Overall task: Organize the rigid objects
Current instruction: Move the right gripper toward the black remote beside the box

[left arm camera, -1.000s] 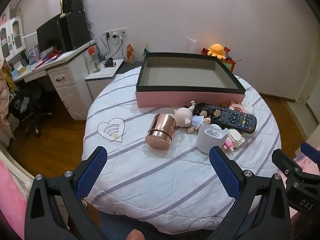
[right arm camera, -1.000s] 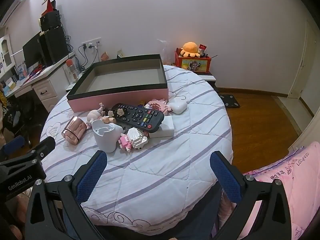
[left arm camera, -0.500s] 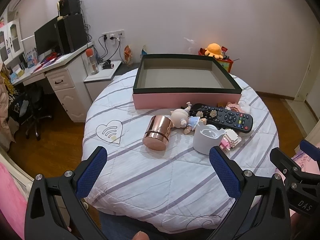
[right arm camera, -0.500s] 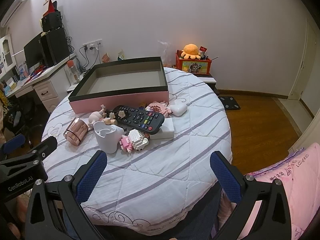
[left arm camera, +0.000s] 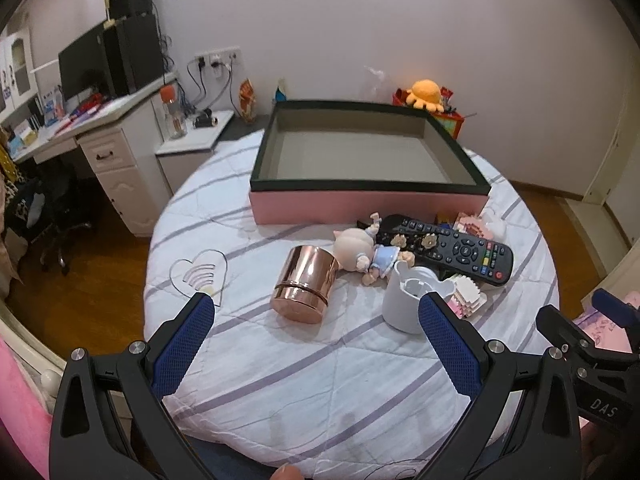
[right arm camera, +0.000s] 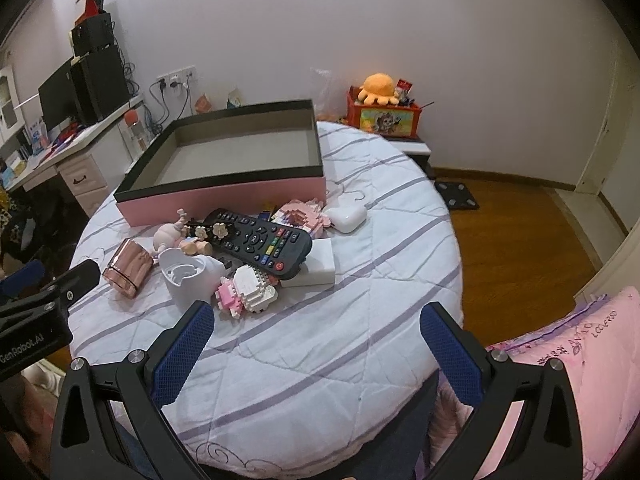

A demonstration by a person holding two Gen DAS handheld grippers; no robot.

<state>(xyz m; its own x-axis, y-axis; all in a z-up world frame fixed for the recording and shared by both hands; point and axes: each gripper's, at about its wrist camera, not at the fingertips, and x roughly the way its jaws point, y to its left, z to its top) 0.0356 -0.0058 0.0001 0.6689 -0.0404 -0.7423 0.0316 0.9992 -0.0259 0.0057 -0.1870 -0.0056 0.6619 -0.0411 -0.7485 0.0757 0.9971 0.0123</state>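
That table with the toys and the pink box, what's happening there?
A person holds two open grippers, left and right, above the table, gripping nothing. The pink box is empty. The remote, copper cup, white cup and doll wait in front of it.

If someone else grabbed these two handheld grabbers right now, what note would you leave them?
Left gripper: open, holding nothing, above the near side of the table.
Right gripper: open, holding nothing.
The pink box at the back is empty.
All items lie in front of it on the striped cloth: copper cup on its side, doll, white cup, remote, brick toys, earbud case, white block.
Done: nothing boxed.
Left: move every item into the box.
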